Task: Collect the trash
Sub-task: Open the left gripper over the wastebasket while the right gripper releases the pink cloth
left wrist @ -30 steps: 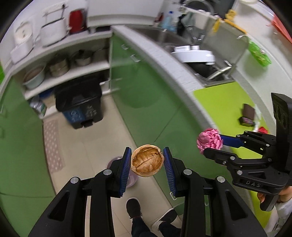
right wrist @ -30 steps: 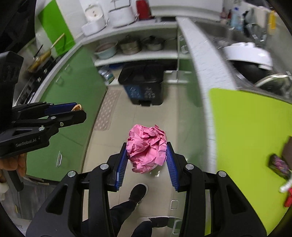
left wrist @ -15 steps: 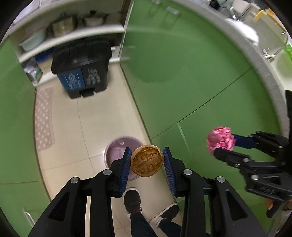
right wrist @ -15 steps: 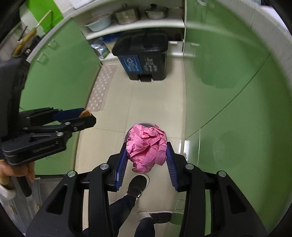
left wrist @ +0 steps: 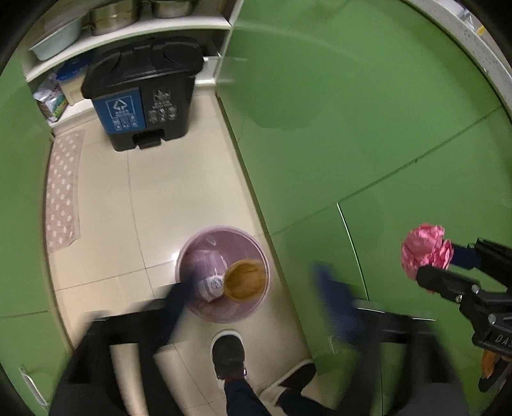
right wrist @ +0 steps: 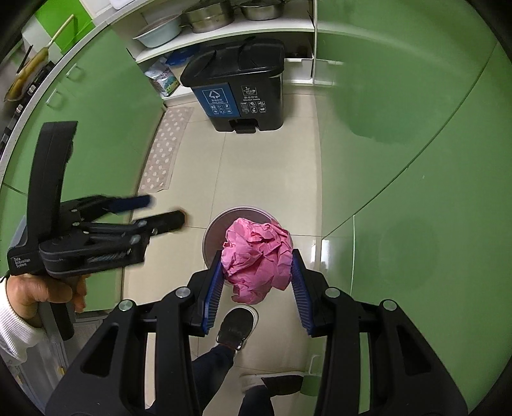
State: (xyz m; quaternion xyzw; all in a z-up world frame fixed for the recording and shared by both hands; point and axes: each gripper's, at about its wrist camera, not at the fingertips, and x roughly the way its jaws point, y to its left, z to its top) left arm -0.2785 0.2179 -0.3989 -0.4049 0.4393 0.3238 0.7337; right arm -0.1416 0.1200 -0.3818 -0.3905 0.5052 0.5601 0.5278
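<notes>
A small pink bin stands on the floor by the green cabinets. My left gripper is open, its fingers blurred and spread wide above the bin. The brown walnut shell is free of the fingers, over the bin's inside beside a white scrap. My right gripper is shut on a crumpled pink paper ball, held above the pink bin. The paper ball also shows in the left wrist view, and the left gripper in the right wrist view.
A black two-compartment pedal bin stands at the far end by open shelves with pots. A dotted mat lies on the tile floor. Green cabinet fronts line both sides. The person's shoes are below the grippers.
My left gripper has opened and let go of the walnut shell, which has dropped toward the pink bin. Both grippers tilted further down. The right gripper still holds the pink paper.
</notes>
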